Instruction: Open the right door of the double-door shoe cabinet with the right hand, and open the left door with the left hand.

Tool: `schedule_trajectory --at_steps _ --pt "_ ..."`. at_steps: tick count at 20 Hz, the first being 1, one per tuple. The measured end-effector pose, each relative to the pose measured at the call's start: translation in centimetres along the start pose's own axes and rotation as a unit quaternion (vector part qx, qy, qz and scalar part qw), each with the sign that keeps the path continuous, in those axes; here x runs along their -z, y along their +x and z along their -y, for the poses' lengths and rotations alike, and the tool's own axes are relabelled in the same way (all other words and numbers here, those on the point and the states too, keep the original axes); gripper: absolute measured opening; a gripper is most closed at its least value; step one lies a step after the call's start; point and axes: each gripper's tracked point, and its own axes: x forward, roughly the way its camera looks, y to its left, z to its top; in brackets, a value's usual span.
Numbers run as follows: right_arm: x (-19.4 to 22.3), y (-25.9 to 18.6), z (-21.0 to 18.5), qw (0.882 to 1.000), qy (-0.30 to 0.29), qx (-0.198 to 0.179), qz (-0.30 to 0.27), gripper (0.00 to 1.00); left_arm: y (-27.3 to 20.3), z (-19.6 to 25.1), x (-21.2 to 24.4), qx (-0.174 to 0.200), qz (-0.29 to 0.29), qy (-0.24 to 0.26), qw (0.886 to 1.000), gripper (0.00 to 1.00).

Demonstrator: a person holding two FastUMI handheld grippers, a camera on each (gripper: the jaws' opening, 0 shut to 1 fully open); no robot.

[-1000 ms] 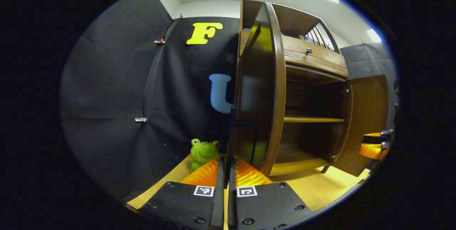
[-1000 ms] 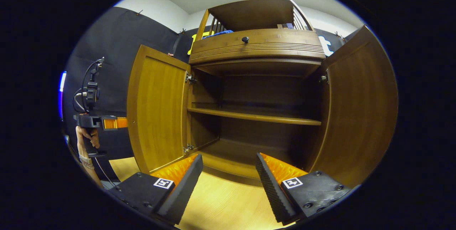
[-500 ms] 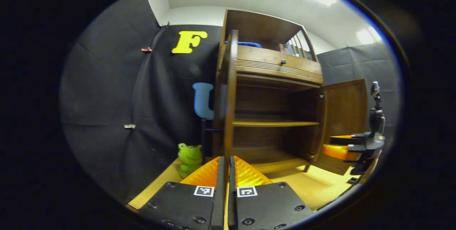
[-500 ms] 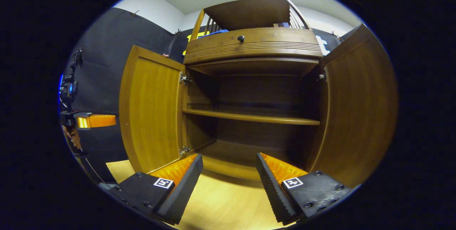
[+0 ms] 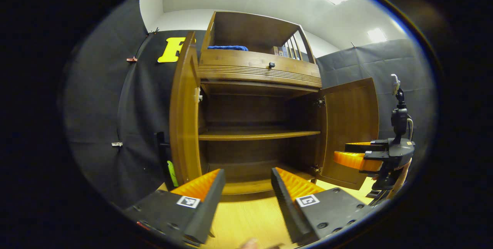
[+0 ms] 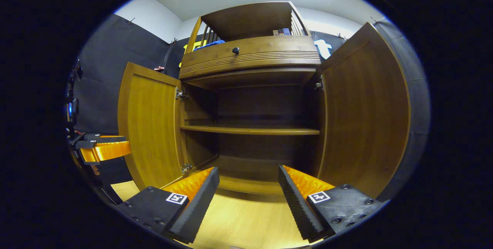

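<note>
Left gripper view: faced the shoe cabinet [image 5: 254, 68] squarely, having swung round from the door's edge within the last half second. Found the left gripper [image 5: 246, 172] released, fingers spread wide and grasping nothing, where a moment before had been clenched tight. Showed the left door [image 5: 185, 110] swung fully out on the left and the right door [image 5: 348, 125] likewise on the right, with the right gripper [image 5: 348, 158] hanging just beside it, near the right edge. Right gripper view: confirmed that gripper's fingers [image 6: 192, 187] also parted and empty, both doors wide apart. Judged both openings done, with nothing left but withdrawal. Noted warm brown wood with fine straight grain, flat rectangular door panels on small metal hinges, a single plain shelf [image 5: 258, 135] across a dark hollow interior, a ribbed drawer front with a round dark knob [image 5: 272, 64], and a pale smooth counter [image 5: 246, 218] beneath.
</note>
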Motion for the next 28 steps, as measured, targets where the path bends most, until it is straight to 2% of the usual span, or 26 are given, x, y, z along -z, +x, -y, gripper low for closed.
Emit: schedule_trajectory --at_steps 2,4,7,8,12,28 --pt "-0.1 -0.7 0.7 1.0 -0.005 0.005 0.001 0.98 1.0 0.3 0.0 -0.013 0.003 0.004 1.0 0.98" --pt "-0.2 -1.3 1.3 1.0 -0.018 0.012 0.003 1.0 1.8 1.3 0.3 -0.006 0.0 0.0 1.0 0.97" --pt "-0.5 -1.7 2.3 0.999 -0.04 0.023 0.01 0.95 2.7 2.8 0.3 0.01 -0.001 -0.008 1.0 0.99" --pt "-0.6 -1.7 2.4 0.999 -0.044 0.023 0.011 0.98 3.0 3.1 0.1 0.012 0.003 -0.006 1.0 0.99" --pt "-0.8 -1.7 3.3 0.998 -0.048 0.025 0.013 0.98 4.2 3.9 -0.4 0.016 0.012 0.004 1.0 0.99" --pt "-1.3 0.2 4.0 0.999 -0.053 0.006 0.012 0.98 7.0 4.1 0.0 0.01 0.008 -0.002 1.0 0.97"
